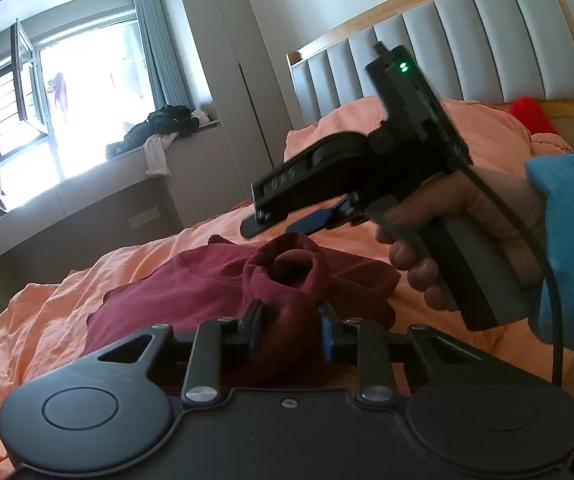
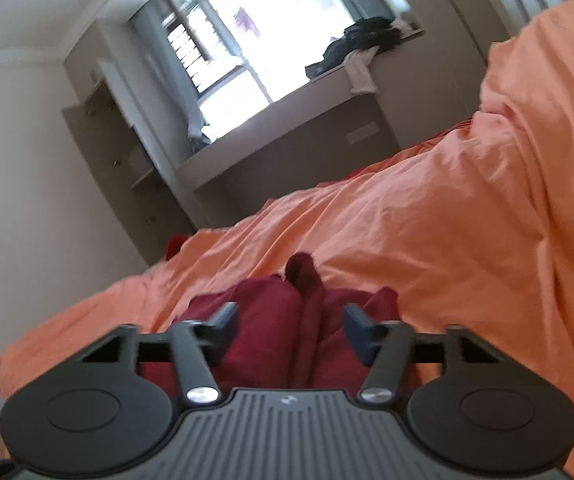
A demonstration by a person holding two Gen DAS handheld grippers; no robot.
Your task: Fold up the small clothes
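A dark red garment [image 1: 207, 280] lies crumpled on the orange bed sheet [image 1: 47, 320]. My left gripper [image 1: 289, 326] is shut on a bunched fold of it, with a rolled cuff opening [image 1: 293, 266] just beyond the fingers. My right gripper [image 1: 283, 222] is held by a hand above the garment, its jaws apart and empty. In the right wrist view the right gripper [image 2: 291, 320] is open, hovering over the red garment [image 2: 271, 320], without touching it.
The orange sheet [image 2: 447, 220] is rumpled and rises to pillows by the grey padded headboard [image 1: 427, 52]. A red item [image 1: 533, 114] lies near the headboard. A window ledge [image 1: 87, 176] with dark clothes [image 1: 167, 124] stands beyond the bed.
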